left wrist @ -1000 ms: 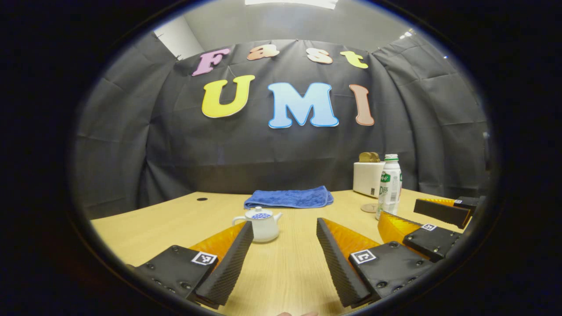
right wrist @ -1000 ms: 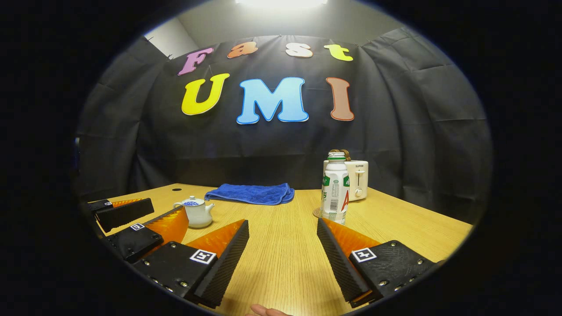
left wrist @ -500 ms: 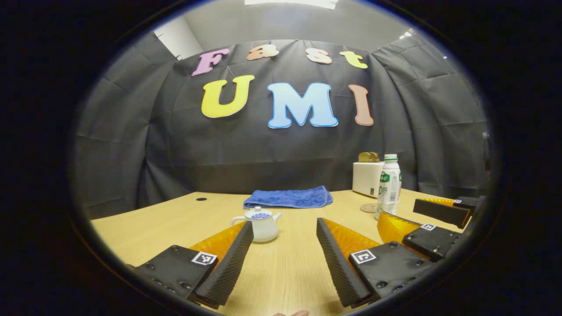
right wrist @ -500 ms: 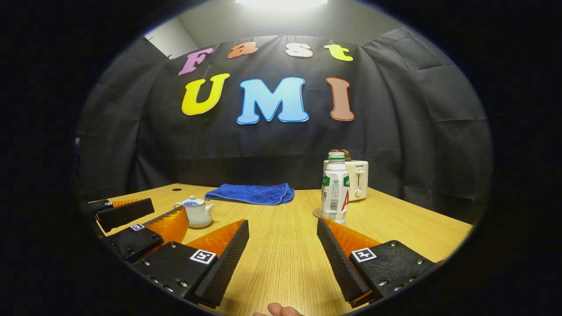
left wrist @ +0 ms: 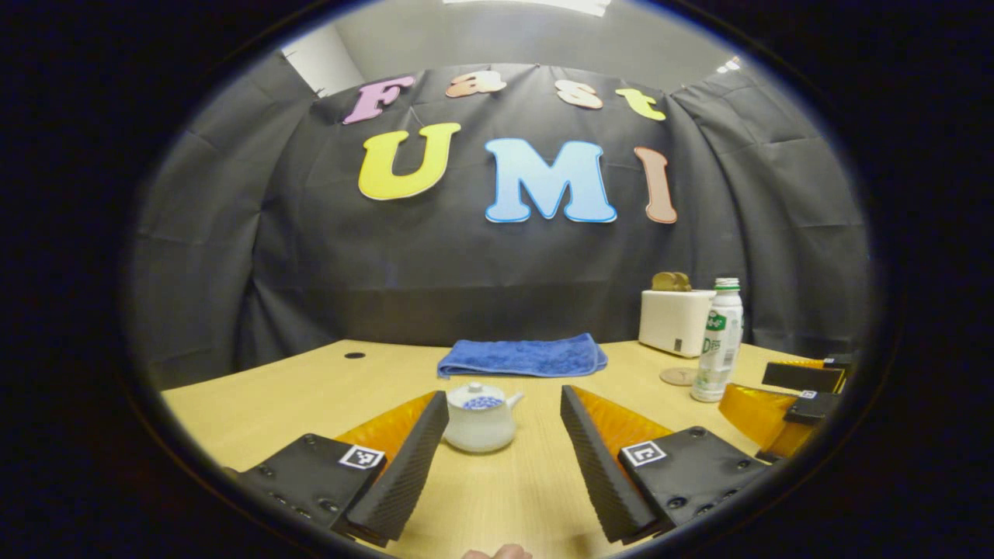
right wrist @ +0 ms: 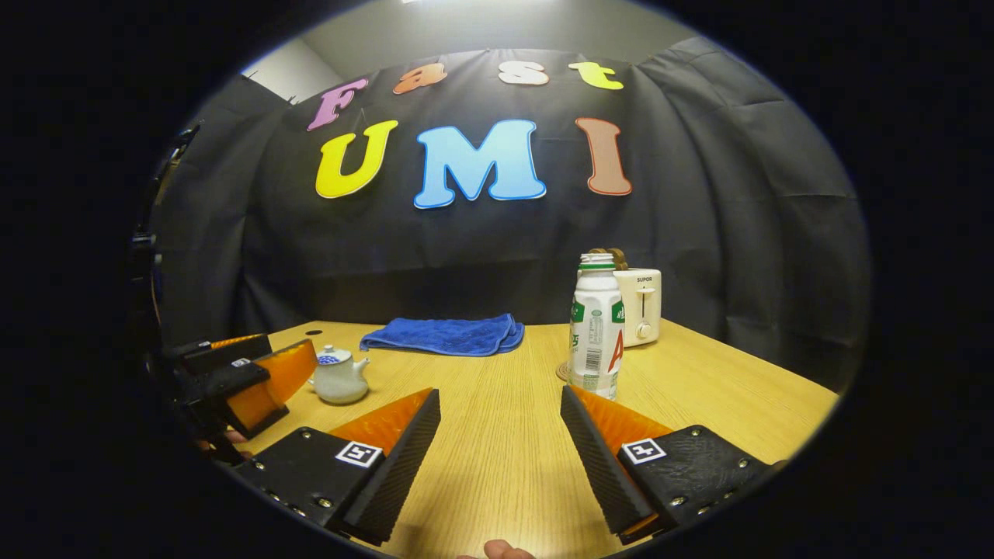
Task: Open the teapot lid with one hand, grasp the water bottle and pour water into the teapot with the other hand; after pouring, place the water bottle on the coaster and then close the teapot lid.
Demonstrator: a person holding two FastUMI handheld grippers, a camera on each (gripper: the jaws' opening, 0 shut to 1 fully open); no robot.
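Observation:
A small white teapot (left wrist: 480, 423) with its blue-patterned lid (left wrist: 483, 402) on stands on the wooden table, straight ahead of my left gripper (left wrist: 503, 397). That gripper is open, its fingers short of the pot. In the right gripper view the teapot (right wrist: 338, 377) sits far left, just beyond the left gripper (right wrist: 241, 373). A white water bottle (right wrist: 596, 330) stands upright just beyond my open right gripper (right wrist: 501, 397), slightly right of its centre line. A round coaster (left wrist: 678, 376) lies on the table beside the bottle (left wrist: 718, 341). The right gripper (left wrist: 800, 388) is at the far right, near the bottle.
A folded blue towel (left wrist: 522, 357) lies at the back of the table (left wrist: 272, 396), near the cloth wall. A white toaster (right wrist: 641, 305) stands behind the bottle. A small dark hole (left wrist: 354, 355) marks the table's back left. A person's fingertip (right wrist: 505, 550) shows at the bottom edge.
My left gripper has shifted so the teapot is now centred between its fingers and a little nearer. The right gripper has come slightly closer to the bottle. Both have stayed open.

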